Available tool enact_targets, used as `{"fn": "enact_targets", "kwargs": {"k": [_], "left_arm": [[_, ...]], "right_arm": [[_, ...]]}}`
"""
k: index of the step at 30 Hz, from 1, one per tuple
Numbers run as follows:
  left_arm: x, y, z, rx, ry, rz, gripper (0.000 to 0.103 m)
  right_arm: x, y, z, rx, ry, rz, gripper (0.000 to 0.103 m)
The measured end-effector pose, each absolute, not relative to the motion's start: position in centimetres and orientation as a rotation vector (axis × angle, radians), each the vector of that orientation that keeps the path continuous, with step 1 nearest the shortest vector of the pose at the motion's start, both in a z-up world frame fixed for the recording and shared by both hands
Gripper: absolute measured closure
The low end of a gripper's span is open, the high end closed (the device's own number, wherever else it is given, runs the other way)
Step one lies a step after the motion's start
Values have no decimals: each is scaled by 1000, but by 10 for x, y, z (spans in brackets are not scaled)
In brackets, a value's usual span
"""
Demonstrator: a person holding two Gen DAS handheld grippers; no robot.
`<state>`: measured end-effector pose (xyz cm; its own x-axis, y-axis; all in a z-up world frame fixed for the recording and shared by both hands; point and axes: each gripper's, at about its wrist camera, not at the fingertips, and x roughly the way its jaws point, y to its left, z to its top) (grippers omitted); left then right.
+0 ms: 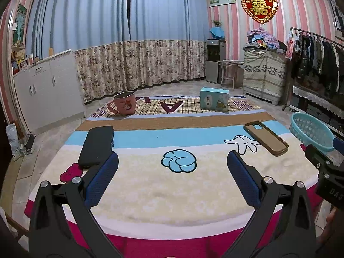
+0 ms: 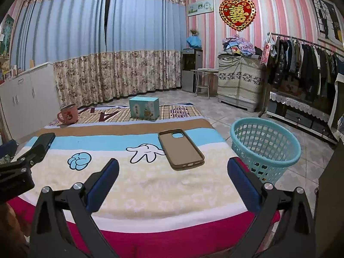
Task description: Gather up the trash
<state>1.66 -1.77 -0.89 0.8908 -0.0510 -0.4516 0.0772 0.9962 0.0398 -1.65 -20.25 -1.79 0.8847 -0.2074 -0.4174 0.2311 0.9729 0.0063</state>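
Observation:
My left gripper (image 1: 173, 161) is open and empty above the near part of a cartoon blanket (image 1: 172, 193). My right gripper (image 2: 173, 167) is open and empty too. A brown phone case (image 1: 265, 138) lies face up on the blanket, also in the right wrist view (image 2: 180, 148). A black phone case (image 1: 96, 145) lies at the left, beside my left finger; it also shows in the right wrist view (image 2: 44, 143). A teal box (image 1: 214, 99) (image 2: 144, 107) and a pink mug (image 1: 123, 103) (image 2: 68, 114) stand at the far end. A teal plastic basket (image 2: 265, 148) (image 1: 310, 132) stands on the floor to the right.
White cabinets (image 1: 47, 86) line the left wall. Curtains (image 1: 139, 64) hang at the back. A covered cabinet (image 2: 238, 83), a small table (image 2: 203, 79) and a clothes rack (image 2: 305, 64) stand at the right. The floor is tiled (image 2: 311, 150).

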Motion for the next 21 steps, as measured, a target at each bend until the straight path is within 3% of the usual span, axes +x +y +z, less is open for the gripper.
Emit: {"fn": "enact_targets", "kwargs": {"k": [21], "left_arm": [[11, -23, -2, 72, 452, -89, 5]], "right_arm": [[-18, -196, -16, 29, 414, -244, 5]]}}
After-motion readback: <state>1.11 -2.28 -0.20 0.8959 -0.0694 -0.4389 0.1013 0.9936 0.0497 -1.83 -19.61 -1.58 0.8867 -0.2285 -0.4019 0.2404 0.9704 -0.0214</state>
